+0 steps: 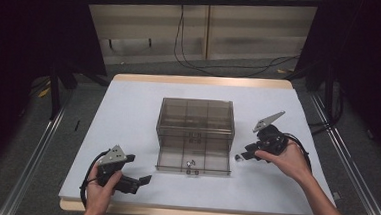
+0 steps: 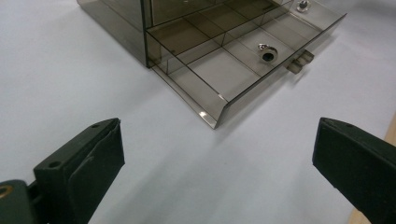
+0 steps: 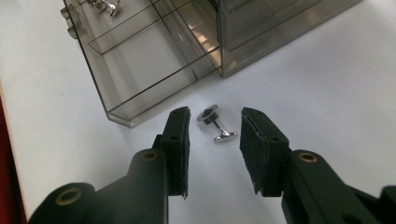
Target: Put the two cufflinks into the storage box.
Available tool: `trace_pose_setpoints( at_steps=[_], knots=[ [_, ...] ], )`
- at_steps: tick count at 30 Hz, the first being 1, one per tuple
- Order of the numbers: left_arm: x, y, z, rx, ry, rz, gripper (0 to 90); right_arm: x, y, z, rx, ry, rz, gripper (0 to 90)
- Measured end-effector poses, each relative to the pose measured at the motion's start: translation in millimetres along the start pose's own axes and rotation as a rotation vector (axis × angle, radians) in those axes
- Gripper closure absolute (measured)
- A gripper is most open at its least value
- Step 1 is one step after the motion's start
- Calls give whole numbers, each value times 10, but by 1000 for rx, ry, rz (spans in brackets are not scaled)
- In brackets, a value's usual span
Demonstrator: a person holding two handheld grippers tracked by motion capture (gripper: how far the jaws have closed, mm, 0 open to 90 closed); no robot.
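A smoky clear drawer box [image 1: 196,119] stands mid-table with its drawer [image 1: 170,159] pulled out toward me. Inside the drawer lies a silver cufflink [image 1: 191,163] [image 2: 267,52], and a second one [image 2: 303,5] [image 3: 103,5] rests farther in. Another silver cufflink [image 1: 238,157] [image 3: 212,122] lies on the white table just right of the drawer's front corner. My right gripper [image 1: 244,155] [image 3: 216,115] straddles it, one jaw on each side, and neither pad touches it. My left gripper [image 1: 138,168] [image 2: 218,126] rests wide open near the front left, with nothing between its jaws.
The white tabletop [image 1: 128,113] has a wooden edge [image 1: 200,80] at the far side. Dark curtains flank it and cables lie on the floor behind. The drawer's small handle [image 2: 301,59] sticks out at its front.
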State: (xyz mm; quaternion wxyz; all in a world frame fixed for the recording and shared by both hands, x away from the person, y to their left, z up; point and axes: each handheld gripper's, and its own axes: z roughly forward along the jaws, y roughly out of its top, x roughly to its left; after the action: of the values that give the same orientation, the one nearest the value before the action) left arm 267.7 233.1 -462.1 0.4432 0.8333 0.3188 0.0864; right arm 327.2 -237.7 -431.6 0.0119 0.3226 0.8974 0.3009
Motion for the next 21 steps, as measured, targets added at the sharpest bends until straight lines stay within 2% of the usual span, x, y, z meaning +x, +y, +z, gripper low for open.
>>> trace_pose_setpoints(
  at_steps=[2, 6, 12, 15, 21],
  knots=[
    [2, -1, -1, -1, -2, -3, 21, -2, 61, 0, 20, 23, -17, 642],
    [1, -8, -6, -5, -3, -5, 21, 12, 141, 35, 61, 6, -37, 648],
    [8, -10, -1, -5, -11, -9, 21, -43, 195, 113, 111, 19, -45, 651],
    [7, -11, 4, -2, -11, -9, 21, -51, 217, 151, 152, 2, -55, 656],
    [10, -11, 3, -4, -10, -9, 21, -61, 218, 199, 179, 18, -57, 658]
  ],
)
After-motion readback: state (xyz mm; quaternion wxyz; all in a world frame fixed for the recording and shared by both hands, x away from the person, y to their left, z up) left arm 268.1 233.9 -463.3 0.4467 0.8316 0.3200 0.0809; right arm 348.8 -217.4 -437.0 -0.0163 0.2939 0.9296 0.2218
